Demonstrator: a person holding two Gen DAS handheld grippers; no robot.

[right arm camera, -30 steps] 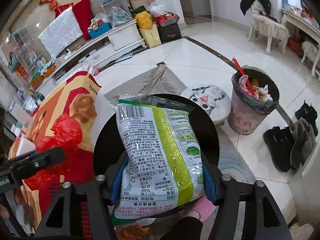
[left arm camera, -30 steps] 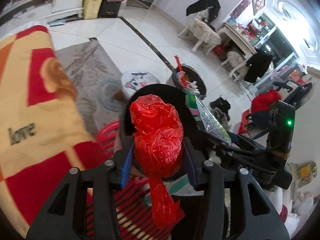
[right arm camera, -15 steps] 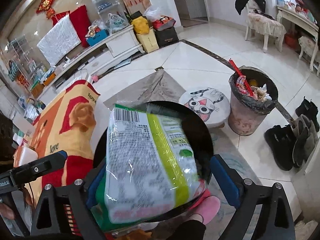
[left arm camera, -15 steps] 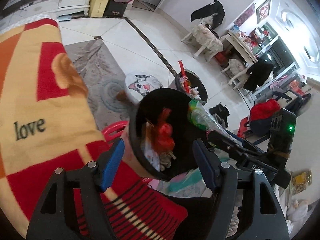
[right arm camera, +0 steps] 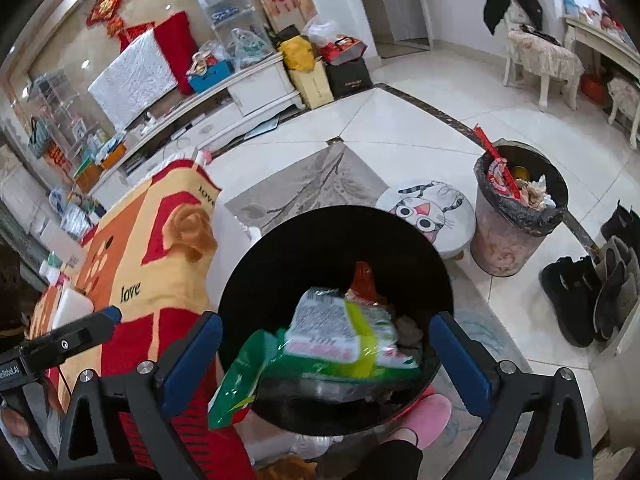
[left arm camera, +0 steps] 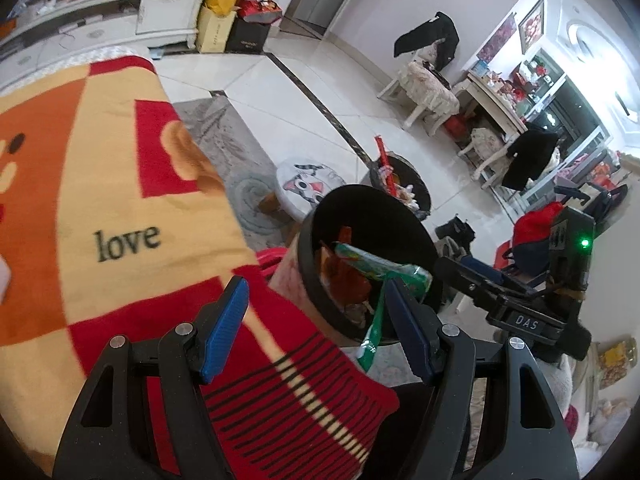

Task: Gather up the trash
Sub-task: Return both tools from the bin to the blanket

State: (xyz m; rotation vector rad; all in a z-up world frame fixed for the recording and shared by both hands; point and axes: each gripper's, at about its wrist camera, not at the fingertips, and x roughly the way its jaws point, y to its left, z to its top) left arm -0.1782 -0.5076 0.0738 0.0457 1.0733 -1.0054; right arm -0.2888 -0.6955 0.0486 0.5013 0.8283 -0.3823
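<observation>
As its jaws have just been spreading to their widest, the right gripper (right arm camera: 326,354) holds nothing; the green snack wrapper (right arm camera: 340,344) lies between them in the black bin (right arm camera: 280,264), one corner draped over the rim at seven o'clock. The left gripper (left arm camera: 316,328), half open and empty, hangs over the blanket (left arm camera: 120,200) at the bin's nine o'clock. Tucking in that overhanging corner would likely finish the drop cleanly.

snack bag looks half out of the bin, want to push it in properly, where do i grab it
Grip the green end of the snack bag where it overhangs the black bin's near rim. Come from above on the near side; that flap is free.
</observation>
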